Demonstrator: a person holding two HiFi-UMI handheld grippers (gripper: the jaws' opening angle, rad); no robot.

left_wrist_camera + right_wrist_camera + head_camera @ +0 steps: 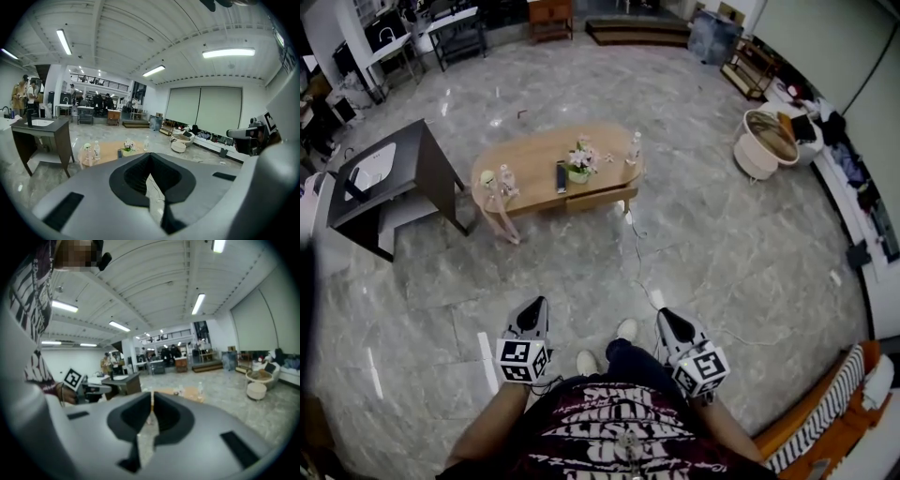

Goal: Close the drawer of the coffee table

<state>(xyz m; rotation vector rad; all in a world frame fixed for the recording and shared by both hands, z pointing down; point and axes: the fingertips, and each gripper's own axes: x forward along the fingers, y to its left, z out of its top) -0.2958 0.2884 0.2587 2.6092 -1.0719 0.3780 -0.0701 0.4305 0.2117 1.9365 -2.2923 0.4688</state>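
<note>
The oval wooden coffee table point(534, 155) stands on the marble floor, well ahead of me. Its drawer point(602, 198) juts out a little from under the top on the near right side. Both grippers are low in the head view, close to my body and far from the table. The left gripper point(537, 303) is shut with nothing in it. The right gripper point(665, 315) is shut and empty too. The table point(110, 151) shows small beyond the closed left gripper point(150, 155) in the left gripper view. The closed right gripper point(152, 398) points toward the table point(190, 393).
On the table are a flower pot point(579, 164), a dark remote point(562, 176) and bottles point(634, 147). A dark stand with a white basin point(389, 178) is at the left. A round white seat point(761, 142) is at the right. A cable point(639, 248) runs across the floor.
</note>
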